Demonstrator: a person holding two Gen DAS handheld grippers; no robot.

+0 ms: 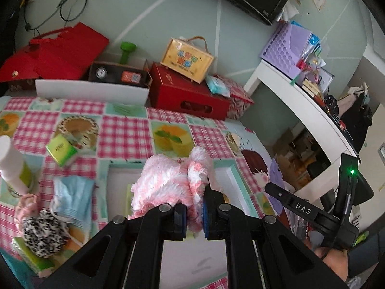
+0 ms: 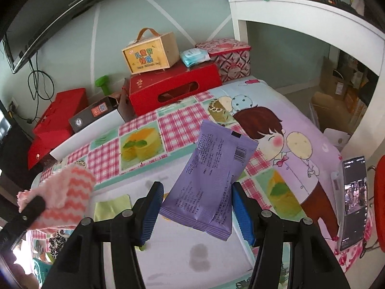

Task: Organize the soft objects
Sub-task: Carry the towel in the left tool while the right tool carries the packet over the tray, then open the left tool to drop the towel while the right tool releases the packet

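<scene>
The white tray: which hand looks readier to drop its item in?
Probably right: the right gripper holds its purple packet directly above the white tray; the left gripper's pink towel hangs nearer the tray's edge.

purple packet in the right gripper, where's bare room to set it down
Free: the white tray floor under the purple packet, and tablecloth toward the red box. Crowded: the corner with the leopard scrunchie, blue cloth and white bottle.

Left gripper (image 1: 192,213): black linkage arms with triangular cutouts, silver pivot rivets, dark blue ribbed pads on the fingers (image 1: 179,219). Right gripper (image 2: 196,214): same black frame and rivets, brighter blue ribbed pads. From the left camera, at 4 o'clock, its black handle carries white "DAS" lettering, a green LED, and a thin black cable.
</scene>
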